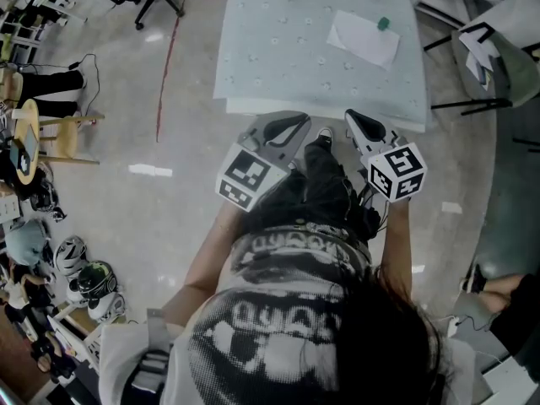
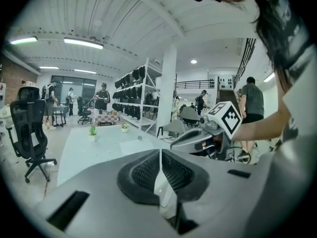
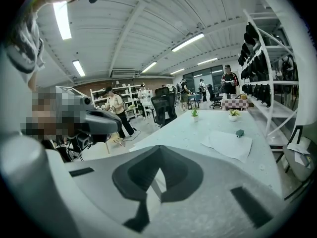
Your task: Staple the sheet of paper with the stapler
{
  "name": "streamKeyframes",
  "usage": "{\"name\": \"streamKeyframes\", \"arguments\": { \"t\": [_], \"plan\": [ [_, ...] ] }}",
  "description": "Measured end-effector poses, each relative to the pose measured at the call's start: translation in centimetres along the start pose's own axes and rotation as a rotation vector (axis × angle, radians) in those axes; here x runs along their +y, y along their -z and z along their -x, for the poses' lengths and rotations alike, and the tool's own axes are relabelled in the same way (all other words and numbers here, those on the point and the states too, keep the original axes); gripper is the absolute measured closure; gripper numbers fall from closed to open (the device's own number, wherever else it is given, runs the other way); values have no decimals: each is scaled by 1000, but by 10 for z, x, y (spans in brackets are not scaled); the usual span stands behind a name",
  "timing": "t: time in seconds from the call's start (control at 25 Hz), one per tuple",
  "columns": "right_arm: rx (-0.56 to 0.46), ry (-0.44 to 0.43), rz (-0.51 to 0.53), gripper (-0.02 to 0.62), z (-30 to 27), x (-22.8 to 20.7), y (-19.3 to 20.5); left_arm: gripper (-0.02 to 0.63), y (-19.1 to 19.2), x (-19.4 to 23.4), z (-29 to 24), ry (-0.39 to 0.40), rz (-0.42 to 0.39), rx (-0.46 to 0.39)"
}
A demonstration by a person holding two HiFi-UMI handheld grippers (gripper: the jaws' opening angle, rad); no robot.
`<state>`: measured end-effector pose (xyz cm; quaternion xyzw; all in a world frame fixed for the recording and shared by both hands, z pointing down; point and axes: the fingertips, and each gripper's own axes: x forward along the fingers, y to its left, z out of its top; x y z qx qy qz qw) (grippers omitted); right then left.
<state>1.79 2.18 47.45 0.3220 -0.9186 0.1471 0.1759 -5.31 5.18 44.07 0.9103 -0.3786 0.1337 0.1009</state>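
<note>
Holding left gripper (image 1: pixel 295 123) and right gripper (image 1: pixel 359 121) side by side, each with jaws closed together on nothing, just short of the pale table's (image 1: pixel 270 57) near edge, with the sheet of paper (image 1: pixel 363 38) lying flat farther back toward the right and the small green stapler (image 1: pixel 383 24) at its far corner.

Bright, even indoor light from ceiling strip lights (image 3: pixel 62 20) (one at eleven o'clock in the right gripper view); pale glare patches on the floor (image 1: pixel 150 170); both gripper views bend and darken at edges.
</note>
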Motion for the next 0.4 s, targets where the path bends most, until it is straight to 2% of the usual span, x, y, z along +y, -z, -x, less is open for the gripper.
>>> {"name": "streamKeyframes", "arguments": {
  "t": [0.4],
  "plan": [
    [19, -7, -1, 594, -2, -3, 5, 594, -1, 1, -5, 1, 0, 5]
  ]
}}
